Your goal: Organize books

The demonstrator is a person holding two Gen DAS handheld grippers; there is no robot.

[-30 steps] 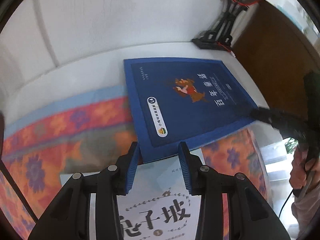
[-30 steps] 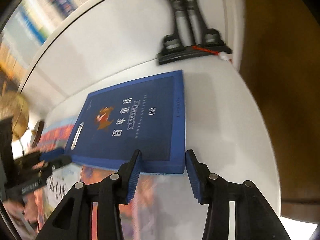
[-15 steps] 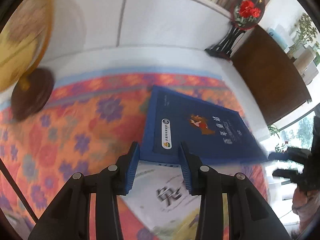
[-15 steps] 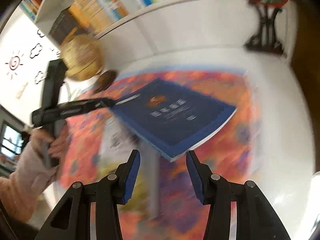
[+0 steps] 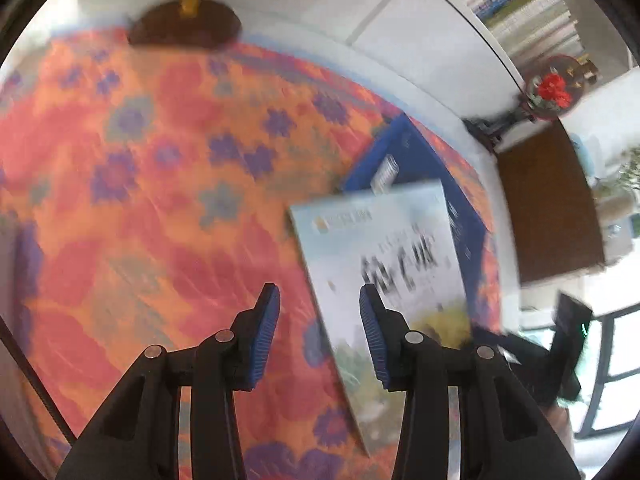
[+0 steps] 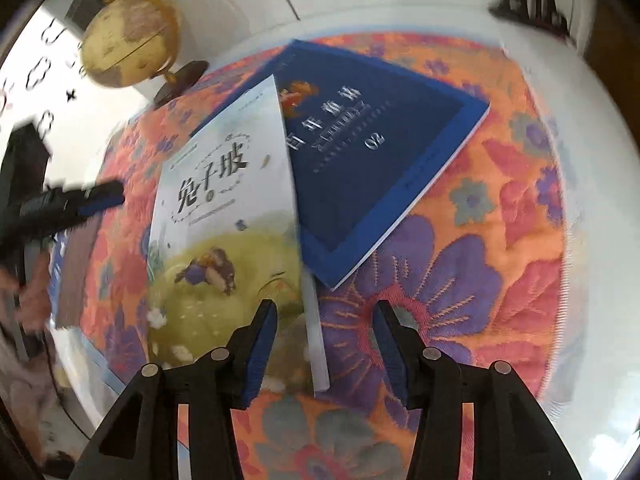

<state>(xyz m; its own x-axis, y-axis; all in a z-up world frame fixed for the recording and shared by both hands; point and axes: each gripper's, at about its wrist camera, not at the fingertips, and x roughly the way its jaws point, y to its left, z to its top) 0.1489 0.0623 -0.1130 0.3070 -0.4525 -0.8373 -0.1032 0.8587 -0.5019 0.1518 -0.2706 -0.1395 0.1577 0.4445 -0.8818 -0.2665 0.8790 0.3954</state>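
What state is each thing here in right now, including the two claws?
Left claw: open, empty, above the cloth.
Right claw: open, empty.
Pale picture book: closed, flat, overlapping the blue book's edge.
Blue book: closed, flat on the flowered cloth.
Globe: upright on its stand.

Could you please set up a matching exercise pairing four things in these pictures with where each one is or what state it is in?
Things:
1. white book
2. blue book
3. globe
4. right gripper

Descriptions:
A. stands at the cloth's far edge
B. open, holding nothing
C. lies partly under another book
D. lies on top, overlapping another book

Pairs: 1-D, 2-C, 3-A, 4-B
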